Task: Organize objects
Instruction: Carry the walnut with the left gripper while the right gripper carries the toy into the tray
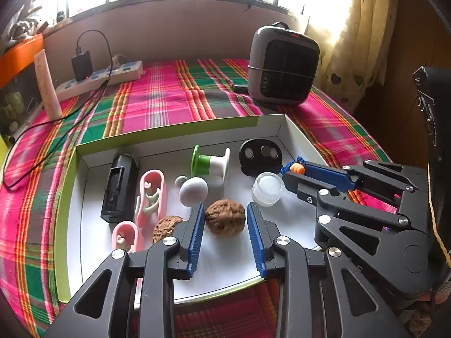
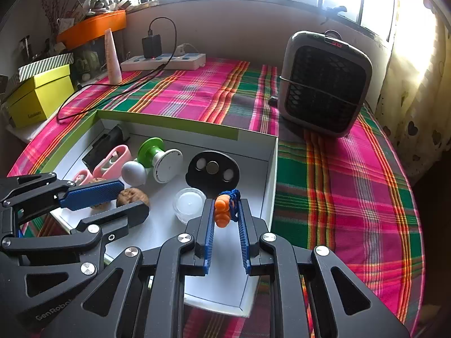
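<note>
Left wrist view: many small things already lie in the white box (image 1: 279,129).
Black case (image 1: 119,188): at the left end of the box.
Pink clips (image 1: 150,194): just beside the case.
Walnut (image 1: 225,217): on the box floor.
Left gripper (image 1: 225,211): its blue pads stand apart, one on each side of the walnut, not pressing it.
Clear jar (image 1: 267,188): right of the walnut.
Right gripper (image 2: 225,208): squeezed on an orange toy with blue string (image 2: 222,209), held above the box.
Left to do: I think put the toy down.
</note>
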The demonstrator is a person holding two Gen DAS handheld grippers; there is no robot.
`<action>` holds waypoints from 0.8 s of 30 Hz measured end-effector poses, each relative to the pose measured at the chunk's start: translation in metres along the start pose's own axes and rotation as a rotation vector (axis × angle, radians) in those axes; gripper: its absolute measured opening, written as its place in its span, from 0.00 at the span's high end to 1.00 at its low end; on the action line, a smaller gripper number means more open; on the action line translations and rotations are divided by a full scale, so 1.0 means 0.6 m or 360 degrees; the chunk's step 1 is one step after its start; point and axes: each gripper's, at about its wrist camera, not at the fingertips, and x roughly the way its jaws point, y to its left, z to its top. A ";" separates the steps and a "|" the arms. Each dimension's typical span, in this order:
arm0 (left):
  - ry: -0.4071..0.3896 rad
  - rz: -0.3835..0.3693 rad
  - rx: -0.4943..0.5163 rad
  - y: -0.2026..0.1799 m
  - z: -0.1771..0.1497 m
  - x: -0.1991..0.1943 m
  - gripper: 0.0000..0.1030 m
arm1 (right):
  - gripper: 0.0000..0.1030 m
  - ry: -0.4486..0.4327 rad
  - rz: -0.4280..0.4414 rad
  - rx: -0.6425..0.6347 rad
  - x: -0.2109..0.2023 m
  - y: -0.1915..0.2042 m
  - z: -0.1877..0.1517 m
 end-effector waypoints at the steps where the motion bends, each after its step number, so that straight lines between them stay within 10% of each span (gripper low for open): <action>1: 0.0002 0.0002 -0.0001 0.000 0.000 0.001 0.72 | 0.83 0.0000 -0.0001 -0.0001 0.000 0.000 0.000; 24: -0.0026 -0.0001 -0.0009 -0.001 0.002 -0.011 0.72 | 0.70 -0.0025 0.0020 0.0028 -0.010 0.003 0.001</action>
